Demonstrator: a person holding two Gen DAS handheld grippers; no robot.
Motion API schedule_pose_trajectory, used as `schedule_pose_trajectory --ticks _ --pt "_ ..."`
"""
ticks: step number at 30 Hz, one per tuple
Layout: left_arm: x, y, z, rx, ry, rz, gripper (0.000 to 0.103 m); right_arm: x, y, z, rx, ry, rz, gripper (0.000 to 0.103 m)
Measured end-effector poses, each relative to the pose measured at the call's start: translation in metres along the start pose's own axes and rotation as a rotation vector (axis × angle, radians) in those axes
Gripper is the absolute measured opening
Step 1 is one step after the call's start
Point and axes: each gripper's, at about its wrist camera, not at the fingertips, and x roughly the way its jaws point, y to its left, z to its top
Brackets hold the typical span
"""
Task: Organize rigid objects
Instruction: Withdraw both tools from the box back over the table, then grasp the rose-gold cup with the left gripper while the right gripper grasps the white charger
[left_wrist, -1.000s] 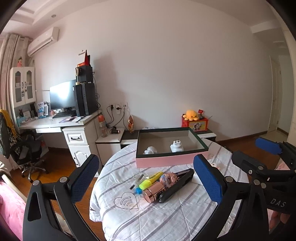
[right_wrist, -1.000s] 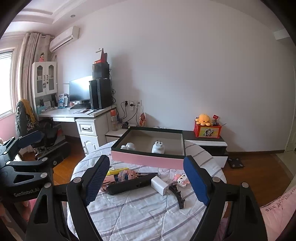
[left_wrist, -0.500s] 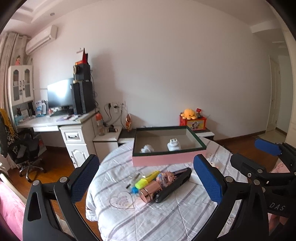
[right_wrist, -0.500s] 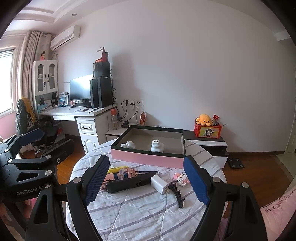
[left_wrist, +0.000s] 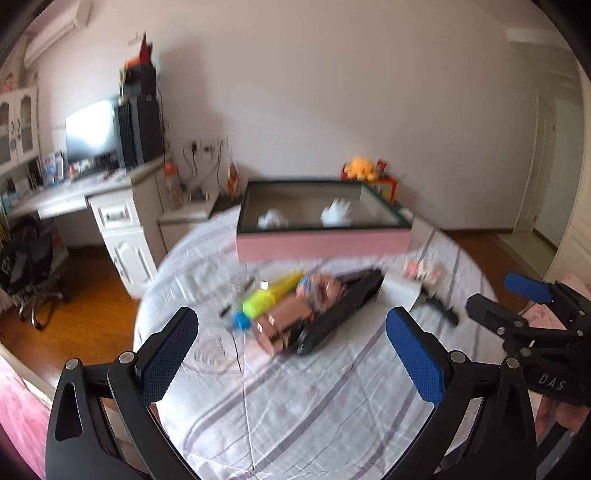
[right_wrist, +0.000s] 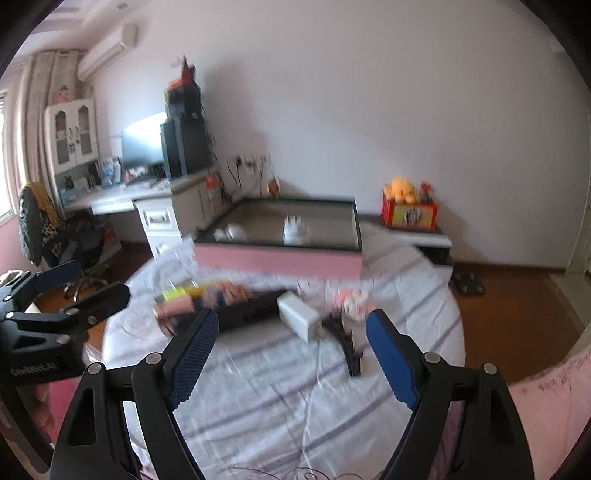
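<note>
Left wrist view: the left gripper (left_wrist: 291, 350) hangs wide and empty just short of the black case (left_wrist: 341, 312), whose long axis slants from near-left to far-right among the clutter on the striped table (left_wrist: 295, 417). The right gripper (right_wrist: 290, 356), equally wide and holding nothing, faces the white adapter (right_wrist: 297, 315) instead. Beyond both lies the pink tray (left_wrist: 323, 243), so I judge the left the better placed for the case.

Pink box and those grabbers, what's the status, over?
Both hand-held grippers open, empty. Pink box holds two white items. Clutter pile untouched.
</note>
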Motion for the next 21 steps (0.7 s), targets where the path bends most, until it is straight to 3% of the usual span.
schedule_pose_trajectory --ticks 4,16,21 --pt "0.027 0.004 -0.011 -0.013 0.074 0.004 0.103 0.023 -0.015 -0.011 0.028 0.065 -0.015 0.084" --pt "0.067 -0.007 -0.016 0.076 0.128 -0.01 0.094 0.063 -0.041 -0.025 0.08 0.167 -0.024 0.084" --pt "0.076 0.017 -0.016 0.005 0.147 0.021 0.094 0.072 -0.044 -0.028 0.091 0.186 -0.021 0.084"
